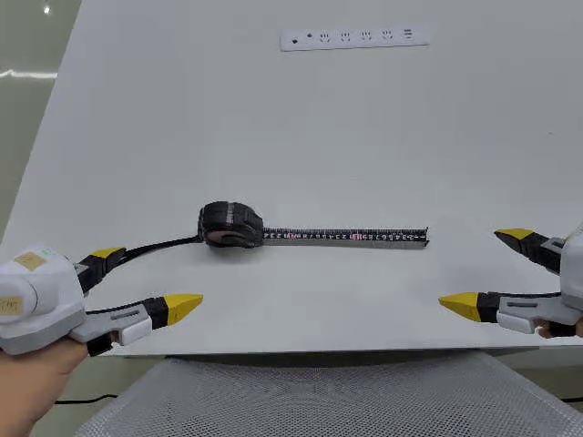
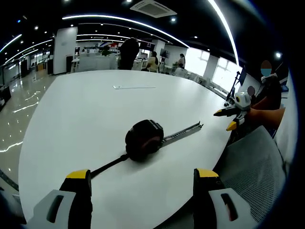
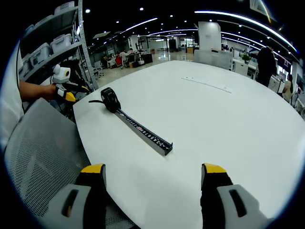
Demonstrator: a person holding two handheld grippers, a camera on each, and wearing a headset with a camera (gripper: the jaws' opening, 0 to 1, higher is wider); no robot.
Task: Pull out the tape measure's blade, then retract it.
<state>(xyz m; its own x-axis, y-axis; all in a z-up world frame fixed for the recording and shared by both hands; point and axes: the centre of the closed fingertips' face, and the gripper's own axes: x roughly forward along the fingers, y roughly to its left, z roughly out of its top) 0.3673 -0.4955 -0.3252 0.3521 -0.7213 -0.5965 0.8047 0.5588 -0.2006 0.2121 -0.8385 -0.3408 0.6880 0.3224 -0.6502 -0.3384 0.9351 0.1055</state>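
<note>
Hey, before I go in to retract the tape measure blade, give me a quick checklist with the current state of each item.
1. Blade pulled out: ok, the blade lies extended flat on the table, out of the tape measure case.
2. Left gripper free: ok, open and empty, short of the case.
3. Right gripper free: ok, open and empty, apart from the blade's tip.
4. Approach to the case: ok, only its black strap lies toward the left gripper.
5. Blade lock state: cannot tell.
6. Power strip out of the way: ok, at the table's far side.
</note>
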